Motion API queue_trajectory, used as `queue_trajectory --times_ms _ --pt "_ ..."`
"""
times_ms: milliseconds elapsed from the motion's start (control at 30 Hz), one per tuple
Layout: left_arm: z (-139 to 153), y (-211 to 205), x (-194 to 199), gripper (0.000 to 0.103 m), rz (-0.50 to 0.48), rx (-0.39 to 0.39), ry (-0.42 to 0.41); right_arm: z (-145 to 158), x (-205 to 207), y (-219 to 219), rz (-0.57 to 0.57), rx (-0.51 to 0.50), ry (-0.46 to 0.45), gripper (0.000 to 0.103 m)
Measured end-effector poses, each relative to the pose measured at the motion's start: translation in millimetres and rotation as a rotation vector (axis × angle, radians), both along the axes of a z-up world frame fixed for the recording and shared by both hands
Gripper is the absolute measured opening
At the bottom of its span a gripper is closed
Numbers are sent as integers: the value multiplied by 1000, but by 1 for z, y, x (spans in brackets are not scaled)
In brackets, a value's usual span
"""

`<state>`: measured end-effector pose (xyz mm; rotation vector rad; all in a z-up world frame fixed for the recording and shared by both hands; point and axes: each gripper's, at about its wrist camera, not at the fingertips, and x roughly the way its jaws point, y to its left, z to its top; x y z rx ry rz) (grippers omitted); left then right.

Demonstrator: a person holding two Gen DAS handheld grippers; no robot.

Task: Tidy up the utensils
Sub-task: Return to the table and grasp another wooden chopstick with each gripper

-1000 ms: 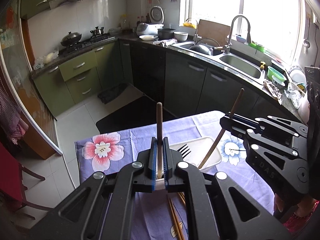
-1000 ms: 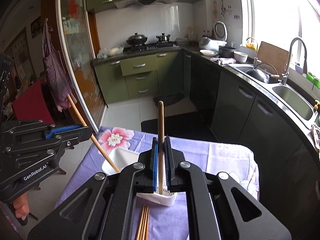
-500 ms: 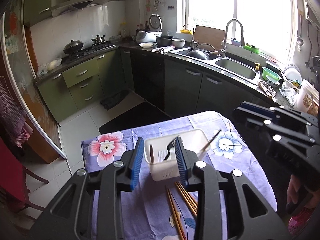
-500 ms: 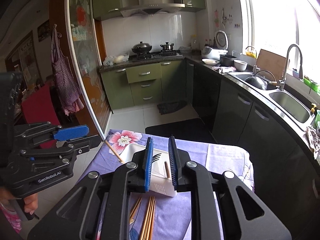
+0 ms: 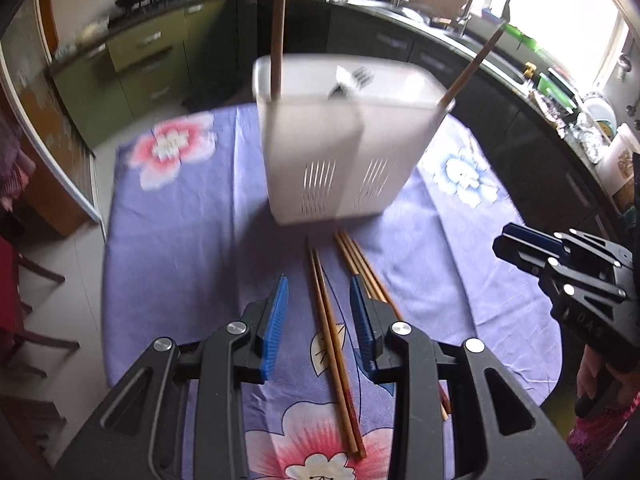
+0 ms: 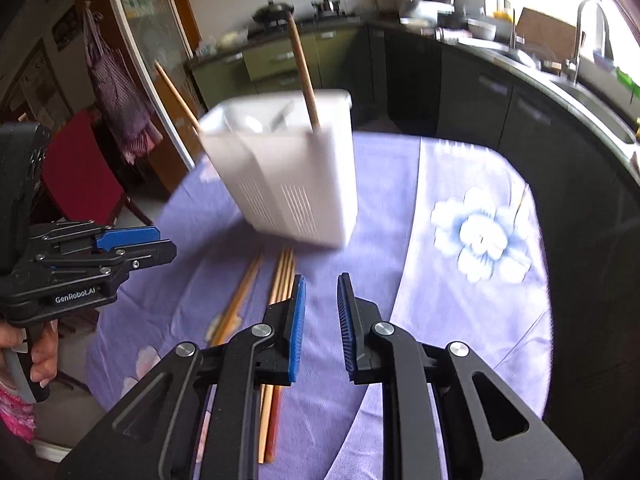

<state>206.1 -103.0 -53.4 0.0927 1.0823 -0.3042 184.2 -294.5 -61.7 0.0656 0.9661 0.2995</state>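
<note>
Loose chopsticks [image 5: 334,332] lie on the worktop [image 5: 180,240] just before the white caddy [image 5: 340,152], where two sticks already stand. Both the left tongs [image 5: 320,316] and the right tongs [image 6: 320,320] are spread and empty. The sticks are judged light, stiff and smooth, best pinched singly at mid-length.

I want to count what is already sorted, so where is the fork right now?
The fork stands tines-up inside the white utensil holder on the purple tablecloth, between the two upright chopsticks, seen top-centre in the left wrist view.
</note>
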Motion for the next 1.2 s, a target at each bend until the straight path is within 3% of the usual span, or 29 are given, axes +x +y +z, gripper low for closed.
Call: queue_trajectory --times_ms 167,333,500,633,733,1200 --pt "-39 -7 14 29 17 38 63 -33 6 2 14 -13 63 17" --pt "-60 -11 21 23 26 60 118 -48 14 11 33 -11 95 17" --pt "-68 -16 22 22 11 79 135 -52 20 16 42 -5 106 17" --pt "-75 -19 23 15 8 98 147 -51 21 18 47 -4 107 17" --pt "-78 -18 25 15 11 107 155 -49 21 18 49 -8 100 27" --pt "-86 -23 30 9 7 134 170 -61 30 30 80 -33 126 27"
